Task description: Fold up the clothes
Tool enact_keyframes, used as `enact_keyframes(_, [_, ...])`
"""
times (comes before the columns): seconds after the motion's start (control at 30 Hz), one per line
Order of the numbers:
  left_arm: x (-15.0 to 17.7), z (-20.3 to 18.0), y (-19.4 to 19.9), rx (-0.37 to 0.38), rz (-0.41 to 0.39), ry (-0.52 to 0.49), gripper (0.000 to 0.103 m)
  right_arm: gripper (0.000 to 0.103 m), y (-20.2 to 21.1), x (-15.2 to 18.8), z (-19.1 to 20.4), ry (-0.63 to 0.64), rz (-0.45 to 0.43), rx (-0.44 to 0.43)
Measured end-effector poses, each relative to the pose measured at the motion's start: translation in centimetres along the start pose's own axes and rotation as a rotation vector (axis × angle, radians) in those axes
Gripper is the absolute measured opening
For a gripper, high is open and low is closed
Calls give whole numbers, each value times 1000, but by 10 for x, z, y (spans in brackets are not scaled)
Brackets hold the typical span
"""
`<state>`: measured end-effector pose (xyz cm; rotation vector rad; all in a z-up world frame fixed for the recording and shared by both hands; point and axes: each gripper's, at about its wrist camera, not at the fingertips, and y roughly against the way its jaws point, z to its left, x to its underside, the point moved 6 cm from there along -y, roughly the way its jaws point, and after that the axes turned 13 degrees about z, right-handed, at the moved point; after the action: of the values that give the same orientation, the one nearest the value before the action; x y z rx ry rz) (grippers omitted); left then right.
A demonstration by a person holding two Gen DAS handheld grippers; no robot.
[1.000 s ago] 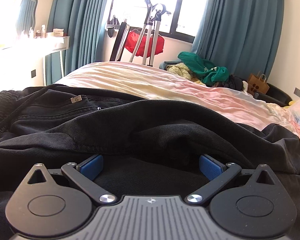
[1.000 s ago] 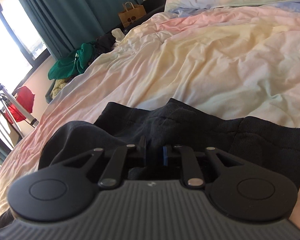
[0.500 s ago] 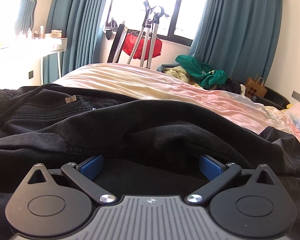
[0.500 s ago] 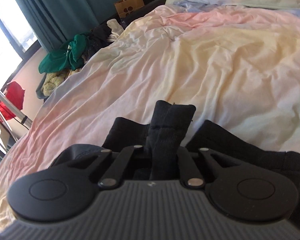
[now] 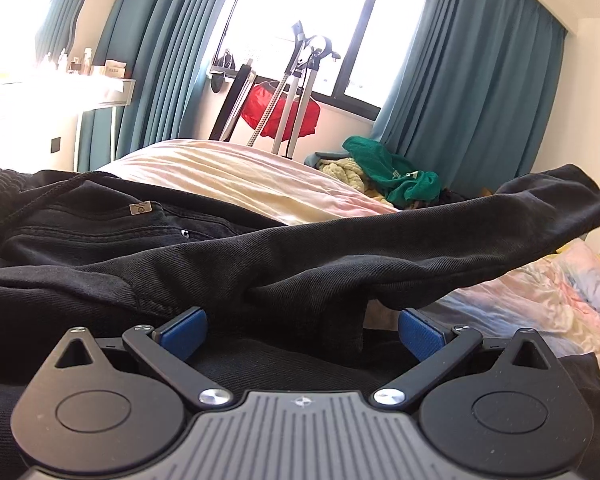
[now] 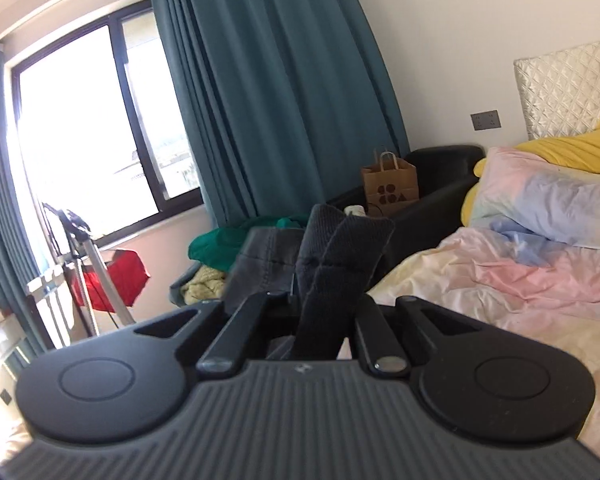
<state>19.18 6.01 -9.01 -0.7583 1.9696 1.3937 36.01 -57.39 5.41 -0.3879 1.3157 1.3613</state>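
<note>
My left camera sits low over the bed (image 5: pixel 228 176), close against the black trousers (image 5: pixel 220 264), facing the window (image 5: pixel 300 20). My right camera rides higher, looking across the bed (image 6: pixel 520 292) toward the curtain (image 6: pixel 280 100) and headboard (image 6: pixel 568 88). Both views share the window (image 6: pixel 80 120), the green clothes pile (image 5: pixel 388 172) (image 6: pixel 212 244) and the red cloth (image 5: pixel 280 112) (image 6: pixel 116 280).

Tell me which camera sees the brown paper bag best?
The right wrist view. The brown paper bag stands there whole, handles and printed dots clear, beside the black chair. In the left wrist view the lifted black trousers cover that spot, so no bag shows.
</note>
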Motion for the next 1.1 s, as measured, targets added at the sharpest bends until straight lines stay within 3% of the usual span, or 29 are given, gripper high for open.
enact_keyframes(0.17, [2,-3,-2,-15,13,-23,103,6,-52,123,-122,-141,253,170])
enact_keyframes(0.27, [2,-5,-4,-31,18,-40,103,6,-72,184,-158,-195,372,217])
enact_keyframes(0.47, [2,-7,-8,-55,26,-51,103,10,-52,183,-154,-256,304,132])
enact_keyframes(0.57, [1,-7,-7,-52,24,-37,103,27,-16,179,-153,-313,266,88])
enact_keyframes(0.63, [0,-7,-5,-47,22,-28,103,42,14,189,-155,-331,223,117])
enact_keyframes(0.7, [-3,-6,1,-40,15,-19,103,64,44,200,-156,-350,180,145])
enact_keyframes(0.73, [-4,-6,4,-35,9,-11,103,66,60,205,-156,-359,158,160])
enact_keyframes(0.83, [-4,-4,19,-26,-2,5,103,67,104,220,-159,-391,102,204])
enact_keyframes(0.93, [-2,-3,39,-15,-3,62,103,66,134,226,-172,-466,120,257])
enact_keyframes(1.1, [-3,-3,85,36,-4,133,103,67,171,239,-192,-635,127,206])
